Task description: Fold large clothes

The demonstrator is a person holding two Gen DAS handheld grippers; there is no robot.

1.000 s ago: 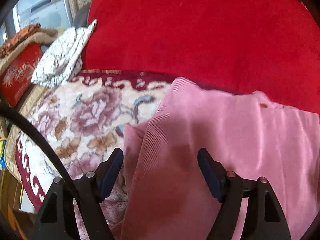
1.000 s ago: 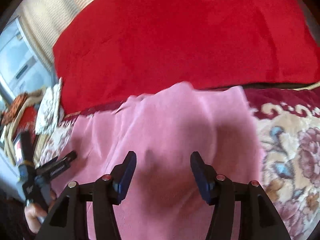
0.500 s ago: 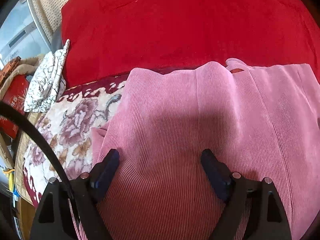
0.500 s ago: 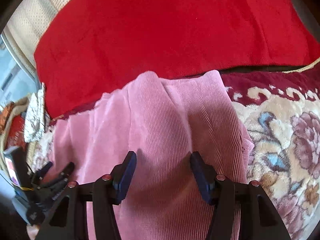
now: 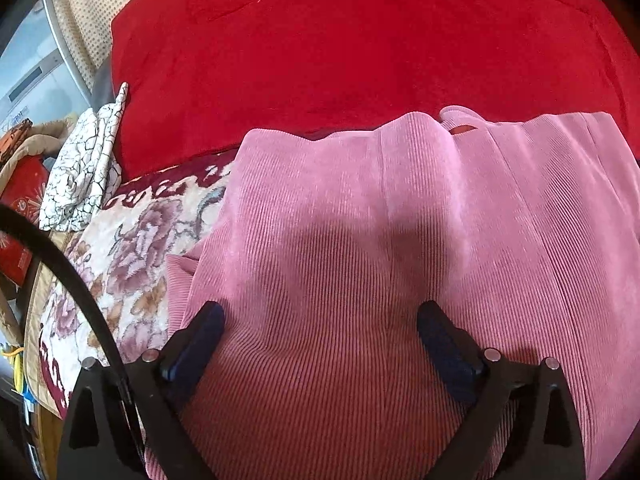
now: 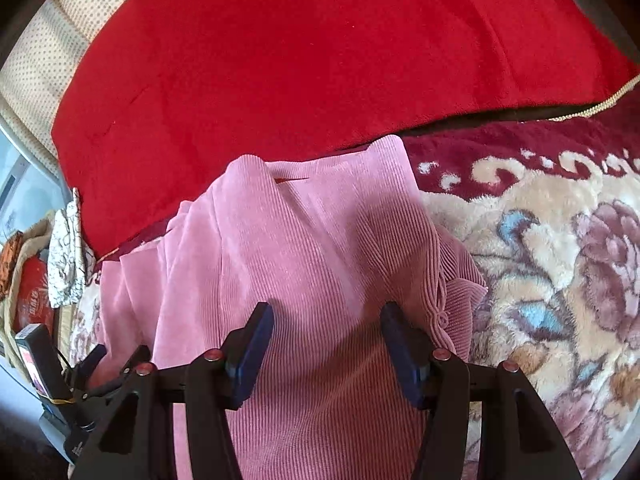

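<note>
With both our left gripper [image 5: 320, 332] and right gripper [image 6: 326, 332] spread wide above the pink garment [image 5: 380, 248] lying on the flowered blanket [image 6: 560, 248], we judge a fold just laid, so next we pinch an edge.

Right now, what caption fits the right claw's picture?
Open right claw above a pink ribbed garment spread on a flowered blanket.

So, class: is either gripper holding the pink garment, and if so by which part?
Neither. The left gripper and right gripper are both open above the pink garment.
</note>
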